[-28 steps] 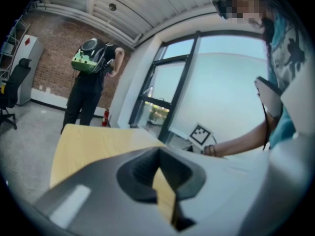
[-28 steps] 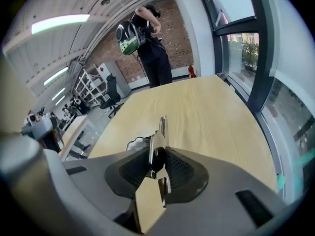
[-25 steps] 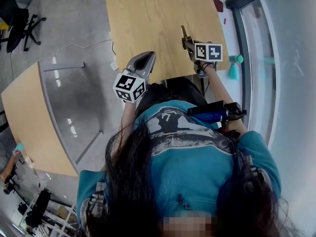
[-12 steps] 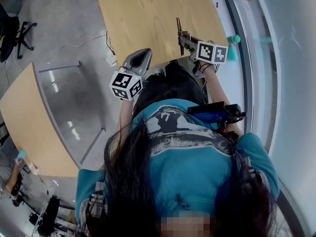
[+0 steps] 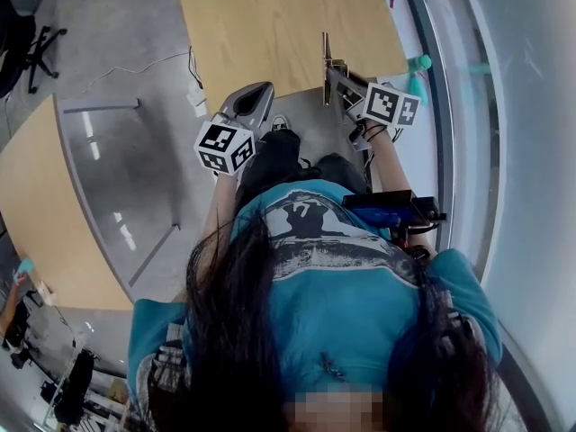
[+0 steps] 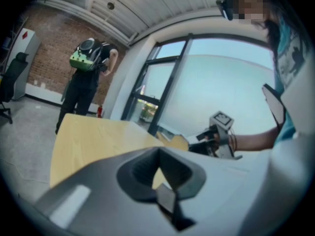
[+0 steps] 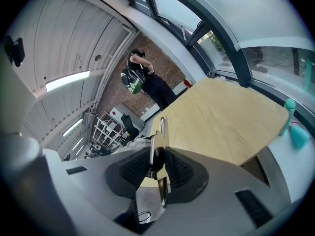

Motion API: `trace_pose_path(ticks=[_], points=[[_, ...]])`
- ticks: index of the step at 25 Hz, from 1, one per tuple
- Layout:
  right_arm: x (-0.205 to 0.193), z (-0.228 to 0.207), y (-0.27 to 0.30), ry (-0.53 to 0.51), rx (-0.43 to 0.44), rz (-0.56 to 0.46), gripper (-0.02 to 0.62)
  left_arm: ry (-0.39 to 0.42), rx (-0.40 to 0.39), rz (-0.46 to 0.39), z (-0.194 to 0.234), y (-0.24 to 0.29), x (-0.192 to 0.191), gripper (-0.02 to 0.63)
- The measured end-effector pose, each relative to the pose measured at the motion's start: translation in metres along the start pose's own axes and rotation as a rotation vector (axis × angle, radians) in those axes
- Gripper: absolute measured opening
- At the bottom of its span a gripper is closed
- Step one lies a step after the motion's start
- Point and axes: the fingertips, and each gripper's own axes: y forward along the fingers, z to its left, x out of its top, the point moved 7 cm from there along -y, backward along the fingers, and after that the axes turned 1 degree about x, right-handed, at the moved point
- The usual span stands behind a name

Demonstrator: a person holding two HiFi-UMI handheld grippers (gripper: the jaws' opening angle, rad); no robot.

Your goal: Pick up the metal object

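The metal object is a thin brass-and-steel strip, standing upright in the air at the near edge of the wooden table. My right gripper is shut on it. In the right gripper view, the ribbed pads pinch the metal object from both sides and its tip pokes out beyond them. My left gripper hangs off the table's near left corner with nothing in it. In the left gripper view, the left gripper has its jaws drawn together, with only a small wedge of table showing between them.
A second wooden table stands to the left across bare grey floor. A glass wall runs along the right, with a teal object at its foot. A person with a green backpack stands beyond the table's far end. An office chair is at the far left.
Both grippers have drawn back from over the table to its near edge, toward my body. The right gripper still holds the metal object.
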Motion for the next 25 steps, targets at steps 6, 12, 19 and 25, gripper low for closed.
trace_pose_path(ticks=[6, 12, 19, 25], points=[[-0.007, 0.003, 0.009, 0.019, 0.037, -0.001, 0.1, 0.012, 0.02, -0.003, 0.014, 0.005, 0.0, -0.002], [-0.066, -0.024, -0.094, 0.043, 0.058, 0.004, 0.1, 0.008, 0.057, -0.017, -0.086, -0.009, -0.041, -0.002], [-0.128, -0.062, -0.242, 0.058, 0.087, 0.009, 0.1, -0.004, 0.143, -0.019, -0.236, -0.041, -0.096, -0.002], [-0.16, -0.058, -0.27, 0.071, 0.127, 0.022, 0.1, -0.001, 0.19, -0.013, -0.275, -0.077, -0.114, -0.002]])
